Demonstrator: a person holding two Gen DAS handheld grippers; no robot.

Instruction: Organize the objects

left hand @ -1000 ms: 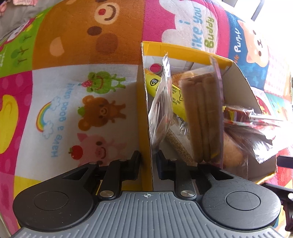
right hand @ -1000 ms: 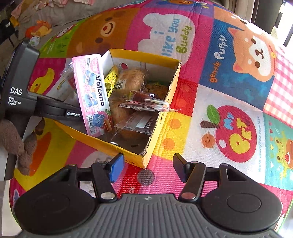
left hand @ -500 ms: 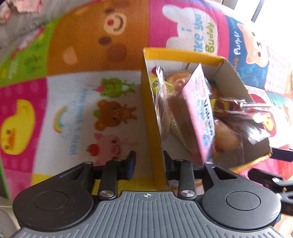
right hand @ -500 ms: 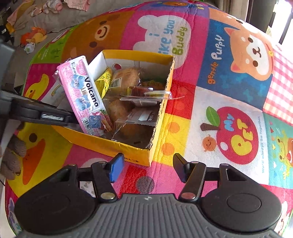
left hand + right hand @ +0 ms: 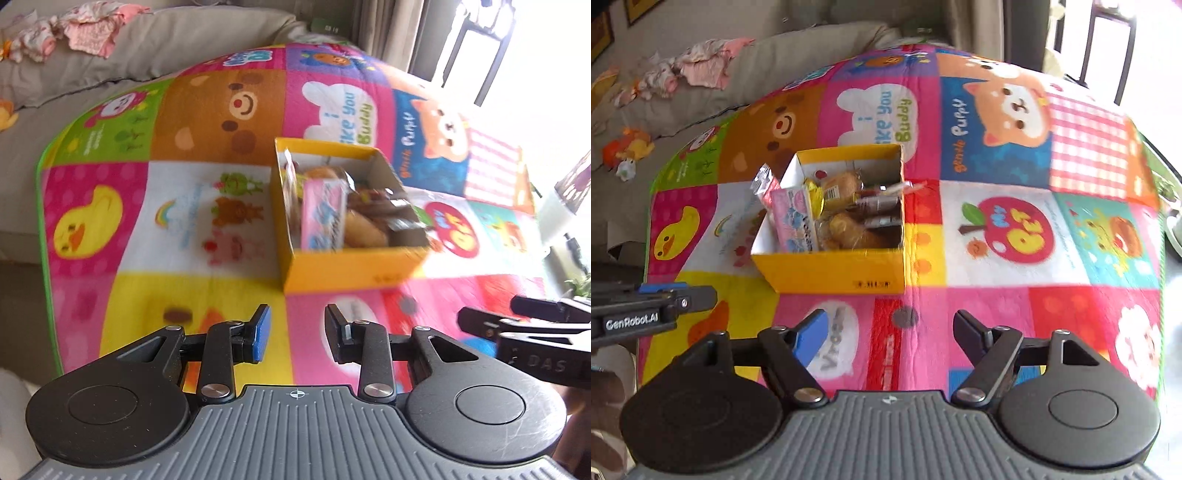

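Both grippers have pulled back from the box (image 5: 347, 262): half a second ago the left gripper (image 5: 297, 334) was clamped on the box's left wall, and it now hangs over the mat (image 5: 110, 192) short of the box, jaws apart on nothing. The right gripper (image 5: 890, 334) also holds nothing, its jaws spread wider, and it sits well short of the box (image 5: 834, 271) in its own view.

One box stands on the mat, an open-topped rectangle of yellow card with a white inside. Its long axis runs away from both cameras, with a short end wall facing them. It is filled with wrapped snacks. One flat pink pack (image 5: 796, 221) stands on edge against the left wall, its long side running along the box, printed face turned inward. Beside it lie two or three glossy brown buns (image 5: 849, 230) in clear crinkly film, a yellow wrapper (image 5: 814, 195) near the far left corner, and some thin foil sachets (image 5: 882, 208) along the right wall; their count is blurred. A clear film edge (image 5: 762, 181) sticks up over the left wall.

Soft and quilted, the mat is a patchwork of bright squares with cartoon animals. Behind it lies a grey cushion (image 5: 166, 48) with crumpled pink cloth (image 5: 85, 33) on top. Each view catches the other gripper's black body at its edge
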